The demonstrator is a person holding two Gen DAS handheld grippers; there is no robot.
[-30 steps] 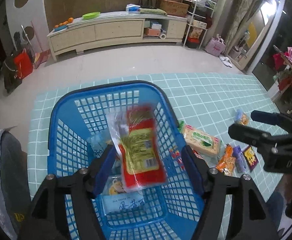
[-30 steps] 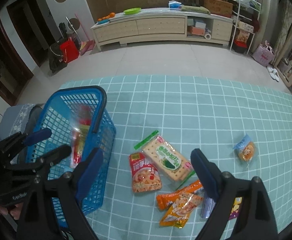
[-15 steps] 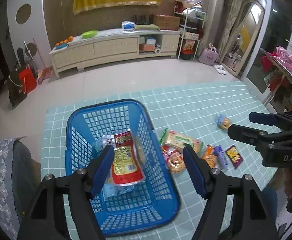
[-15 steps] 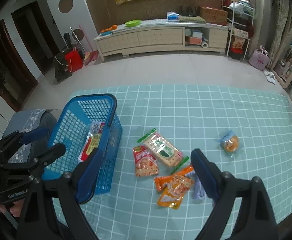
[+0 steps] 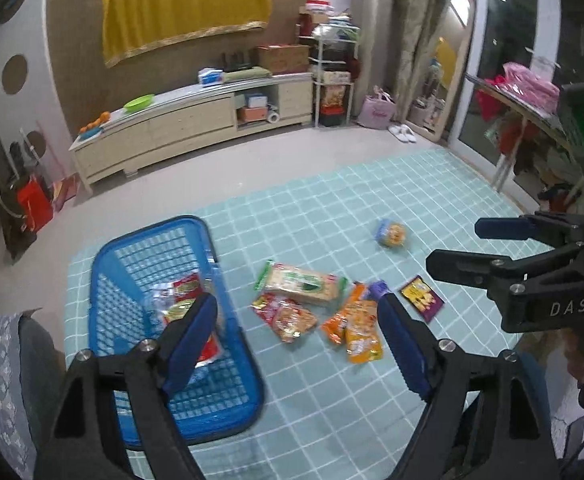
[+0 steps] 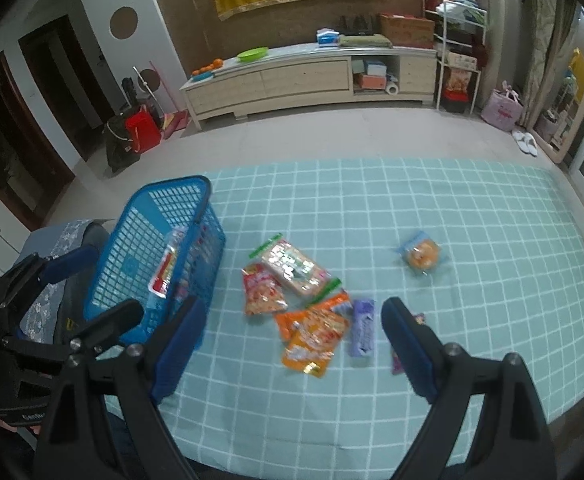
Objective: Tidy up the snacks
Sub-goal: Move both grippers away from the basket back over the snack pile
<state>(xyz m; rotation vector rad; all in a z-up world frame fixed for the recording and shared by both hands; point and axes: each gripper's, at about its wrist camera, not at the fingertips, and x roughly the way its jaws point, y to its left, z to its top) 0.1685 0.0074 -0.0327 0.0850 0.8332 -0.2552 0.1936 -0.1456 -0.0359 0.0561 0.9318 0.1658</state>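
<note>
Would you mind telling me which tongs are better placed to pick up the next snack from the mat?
Right tongs, probably: open and empty, directly over the orange packets. The left tongs, also open, straddle the blue basket rim.

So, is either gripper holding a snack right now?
No. Left gripper and right gripper both have open, empty jaws; the red packet lies in the basket.

basket point(image 5: 235, 364) is glossy blue plastic mesh, snack packets point(image 6: 312, 336) are shiny crinkly foil/plastic, desk point(image 6: 472, 240) has a matte checked cloth, claw point(image 6: 289, 338) is matte black plastic.
</note>
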